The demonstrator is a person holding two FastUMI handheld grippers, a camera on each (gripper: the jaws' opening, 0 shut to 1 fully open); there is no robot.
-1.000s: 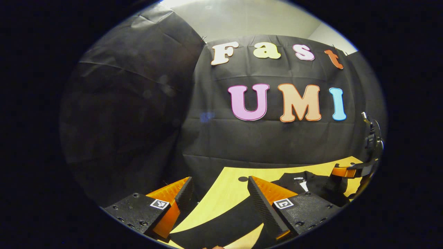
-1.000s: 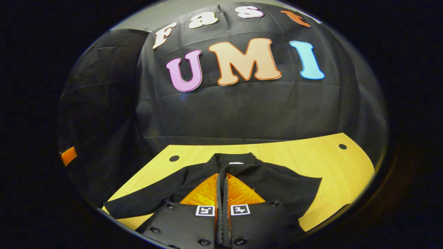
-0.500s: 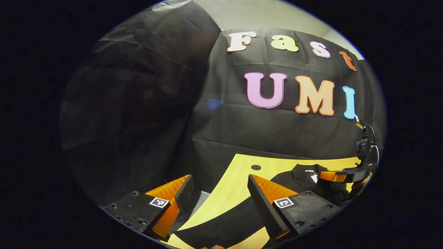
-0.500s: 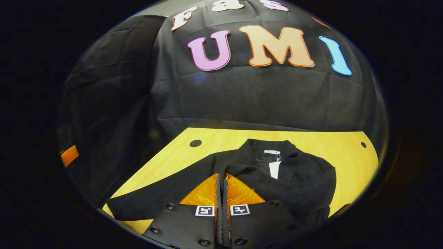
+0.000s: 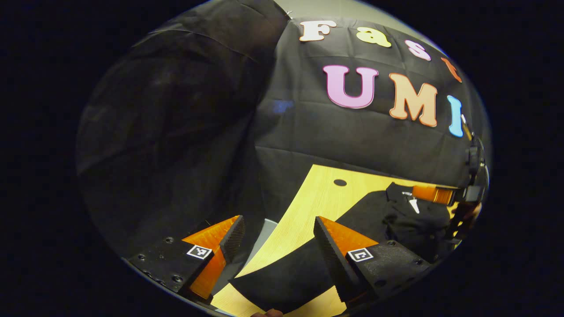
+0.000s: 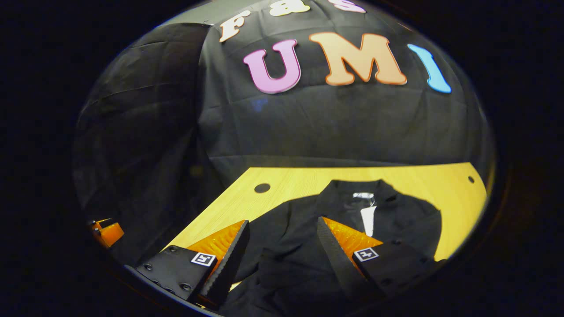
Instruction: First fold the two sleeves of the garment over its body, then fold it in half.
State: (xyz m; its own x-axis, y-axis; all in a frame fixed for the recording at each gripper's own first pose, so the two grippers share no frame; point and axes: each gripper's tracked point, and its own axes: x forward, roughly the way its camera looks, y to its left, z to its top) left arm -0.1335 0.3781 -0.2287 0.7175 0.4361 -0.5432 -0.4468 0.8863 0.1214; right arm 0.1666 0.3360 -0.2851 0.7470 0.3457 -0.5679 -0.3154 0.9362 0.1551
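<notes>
While spread flat on wooden table (image 6: pixel 445 193): black garment (image 6: pixel 308 246), collar and white tag toward booth wall. Right gripper (image 6: pixel 282 246) above garment body, jaws wide, gripping nothing. Left gripper (image 5: pixel 277 246) near garment's lower-left edge, jaws wide, nothing between fingers

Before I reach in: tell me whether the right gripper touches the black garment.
Cannot tell. In the right gripper view the right gripper stands open over the black garment; any gap is unclear.
</notes>
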